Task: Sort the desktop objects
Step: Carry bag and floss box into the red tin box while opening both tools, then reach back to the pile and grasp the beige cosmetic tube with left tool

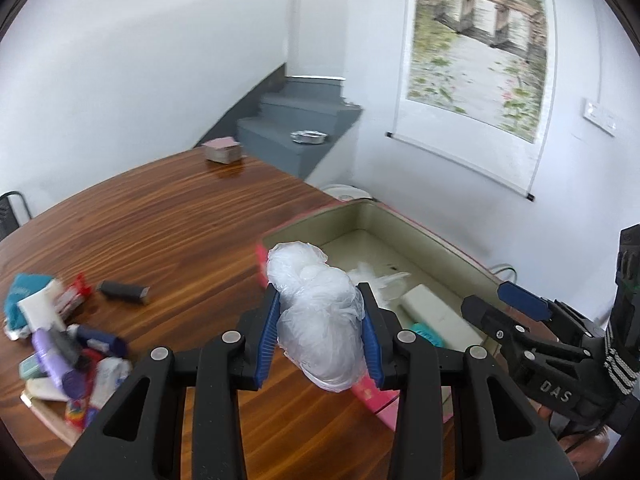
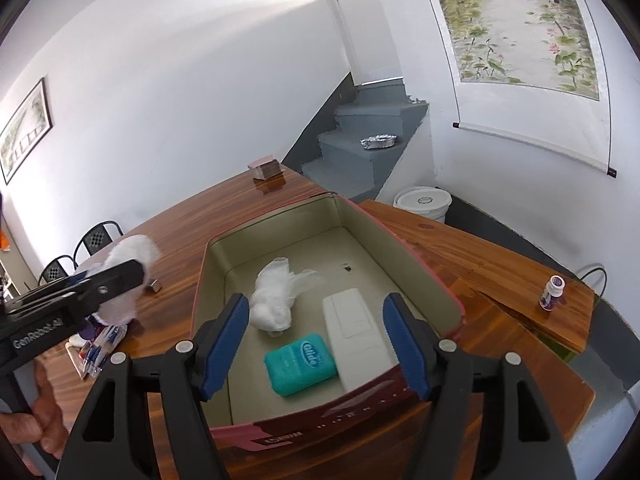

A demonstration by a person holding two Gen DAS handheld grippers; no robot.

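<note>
- Crinkled clear plastic, a bunched plastic bag (image 1: 320, 316), sits clamped between the blue pads (image 1: 269, 336) of the left gripper (image 1: 322, 334), held above the wooden table (image 1: 180, 216) at the near left edge of the pink tin box (image 2: 424, 276).
- The right wrist view shows the same bundle at the far left, pinched in the left gripper's black jaws, beside the box's left wall.
- The right gripper (image 2: 316, 344) is spread wide with nothing between its blue pads (image 2: 224, 348); it hovers over the near end of the box.
- Inside the box, on its cream floor, lie a second bunched plastic bag (image 2: 276, 296) toward the left, a teal floss case (image 2: 300, 364) at the near middle, and a white rectangular case (image 2: 356, 336) just to the right of it, touching it.
- A pile of mixed small items (image 1: 60, 340) lies on the table at the left in the left wrist view, with a dark grey bar (image 1: 124, 292) a little apart to its right.
- A stack of cards with a pink top (image 1: 222, 150) rests at the table's far edge.
- A small white bottle (image 2: 552, 292) stands upright on a wooden board to the right of the box.
- Beyond the table, a foil dish (image 2: 380, 142) rests on grey stairs.
</note>
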